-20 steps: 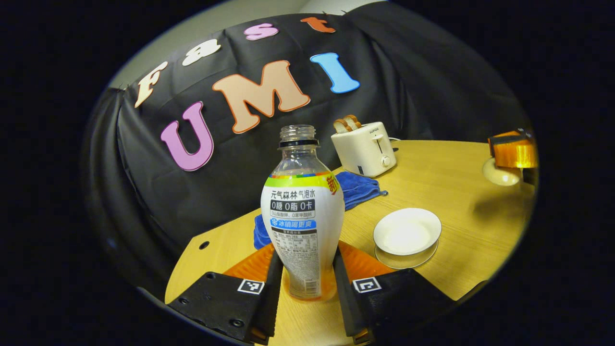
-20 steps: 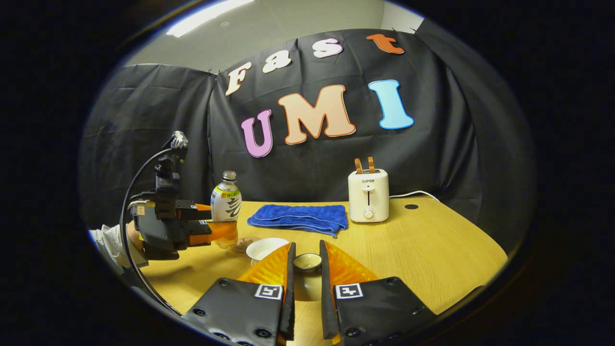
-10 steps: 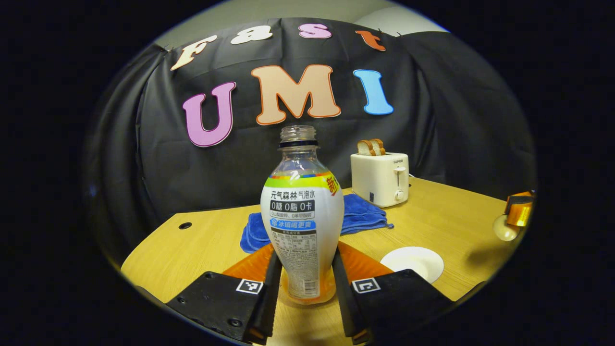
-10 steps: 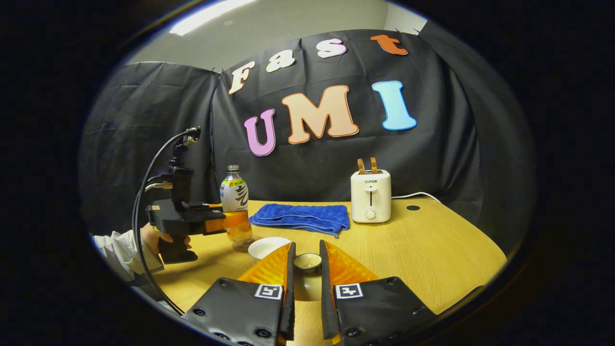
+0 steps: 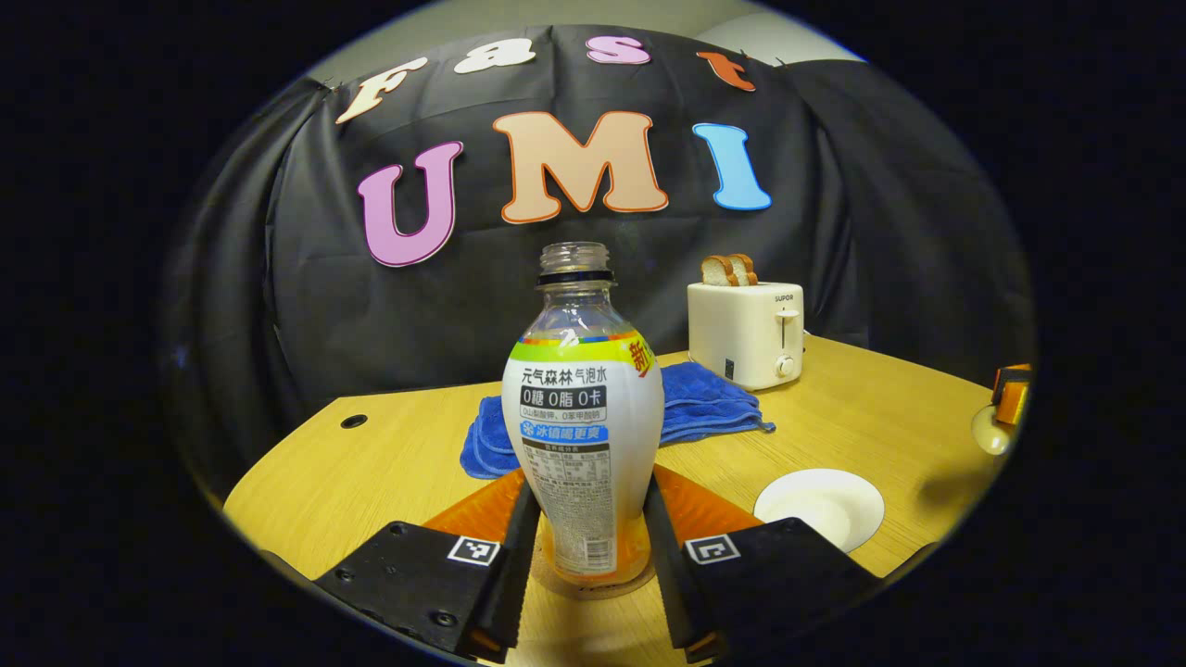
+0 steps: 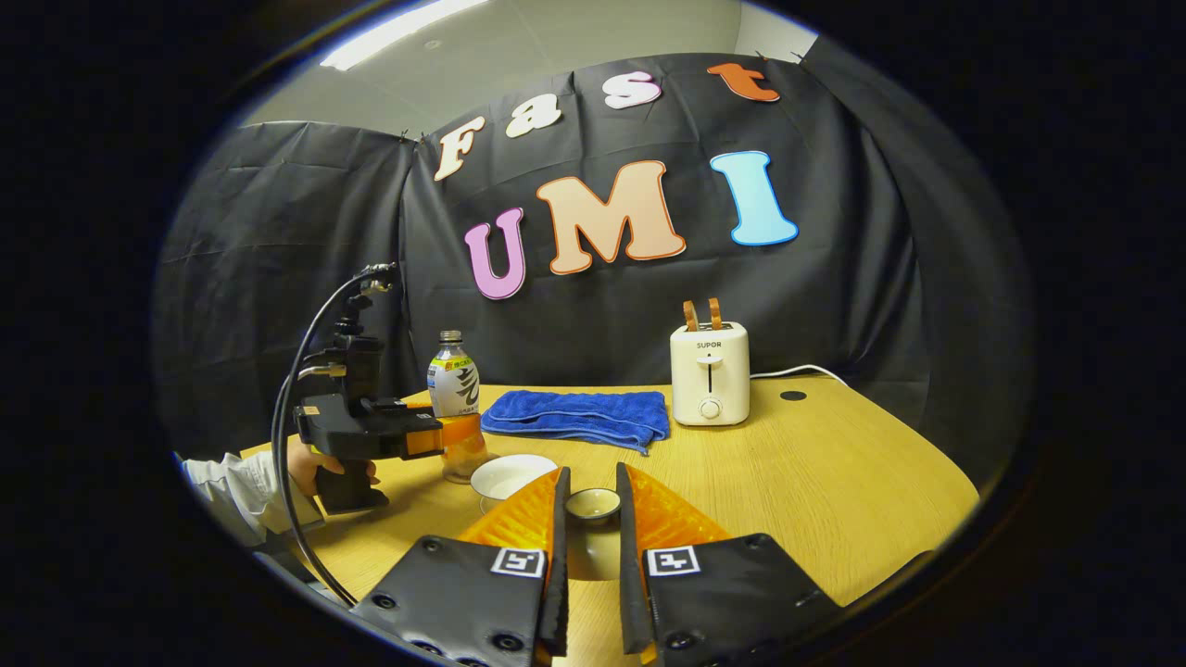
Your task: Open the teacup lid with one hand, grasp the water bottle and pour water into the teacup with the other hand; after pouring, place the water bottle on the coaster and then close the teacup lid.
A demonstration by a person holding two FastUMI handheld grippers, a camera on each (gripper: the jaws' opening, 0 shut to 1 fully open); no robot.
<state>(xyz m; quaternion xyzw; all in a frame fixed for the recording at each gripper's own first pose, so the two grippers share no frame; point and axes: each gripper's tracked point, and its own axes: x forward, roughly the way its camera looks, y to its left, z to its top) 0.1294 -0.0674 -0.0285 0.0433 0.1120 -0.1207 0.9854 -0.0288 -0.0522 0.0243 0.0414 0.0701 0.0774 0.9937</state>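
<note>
An uncapped water bottle (image 5: 584,435) with a white label stands upright between the fingers of my left gripper (image 5: 586,489), which is shut on its lower body. Its base rests on or just above a round coaster (image 5: 556,590). To the right sits the open white teacup (image 5: 818,505). In the right gripper view, my right gripper (image 6: 591,474) is shut on the small teacup lid (image 6: 593,505), held above the table. That view also shows the left gripper (image 6: 422,440) with the bottle (image 6: 454,394) and the teacup (image 6: 512,477) beside it.
A folded blue towel (image 6: 579,417) lies behind the cup. A white toaster (image 6: 709,371) with toast stands at the back, its cord trailing right. A person's hand (image 6: 306,468) and sleeve hold the left gripper. The table's near edge is close below both grippers.
The left gripper levelled out and came down with the bottle, setting its base at the coaster left of the teacup. The right gripper has held the lid nearly still.
</note>
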